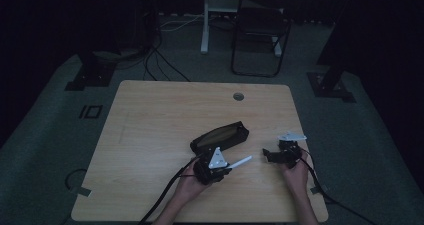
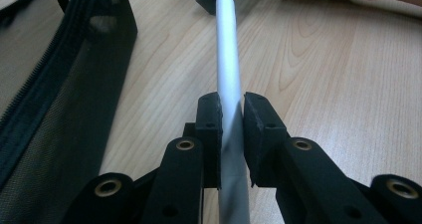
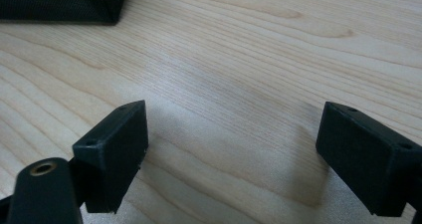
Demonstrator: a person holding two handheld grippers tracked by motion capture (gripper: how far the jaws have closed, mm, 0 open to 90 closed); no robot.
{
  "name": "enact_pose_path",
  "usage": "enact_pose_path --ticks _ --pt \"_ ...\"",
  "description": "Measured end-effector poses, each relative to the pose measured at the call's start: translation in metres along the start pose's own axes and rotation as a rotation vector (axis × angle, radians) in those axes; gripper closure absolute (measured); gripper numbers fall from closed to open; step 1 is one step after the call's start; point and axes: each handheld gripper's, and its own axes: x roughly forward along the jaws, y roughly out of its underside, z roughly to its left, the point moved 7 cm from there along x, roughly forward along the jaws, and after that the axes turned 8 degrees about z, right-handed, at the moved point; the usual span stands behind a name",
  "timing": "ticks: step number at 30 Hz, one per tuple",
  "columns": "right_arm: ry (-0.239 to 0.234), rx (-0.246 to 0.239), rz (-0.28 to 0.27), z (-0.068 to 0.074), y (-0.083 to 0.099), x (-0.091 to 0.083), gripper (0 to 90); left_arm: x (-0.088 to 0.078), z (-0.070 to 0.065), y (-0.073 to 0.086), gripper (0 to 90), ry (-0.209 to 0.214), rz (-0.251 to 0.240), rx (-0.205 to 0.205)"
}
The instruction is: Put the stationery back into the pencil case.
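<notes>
We see the left gripper (image 1: 220, 167) clamped on a slim white pen (image 2: 229, 79), the jaws squeezing its barrel from both sides. In the high view the pen (image 1: 241, 161) juts out over the wooden table (image 1: 150, 130), its long axis running toward the right gripper (image 1: 272, 156) and tilting slightly away from us. That gripper sits with its jaws spread wide, nothing between them. A black mesh pouch (image 1: 220, 136) lies just beyond the left gripper.
</notes>
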Motion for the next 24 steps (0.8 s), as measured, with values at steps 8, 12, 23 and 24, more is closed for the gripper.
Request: enact_pose_path --ticks 8,12,23,24 --pt "0.000 -0.001 0.000 0.000 0.000 0.000 13.0 -0.006 0.002 -0.004 78.7 -0.008 -0.010 0.008" --pt "0.000 -0.001 0.000 0.000 0.000 0.000 13.0 -0.008 0.003 -0.006 78.7 -0.008 -0.014 0.010" --pt "0.000 -0.001 0.000 0.000 0.000 0.000 13.1 -0.017 0.003 -0.013 78.7 -0.015 -0.031 0.027" --pt "0.000 -0.001 -0.001 0.000 0.000 0.000 13.0 -0.018 0.003 -0.014 78.7 -0.015 -0.034 0.029"
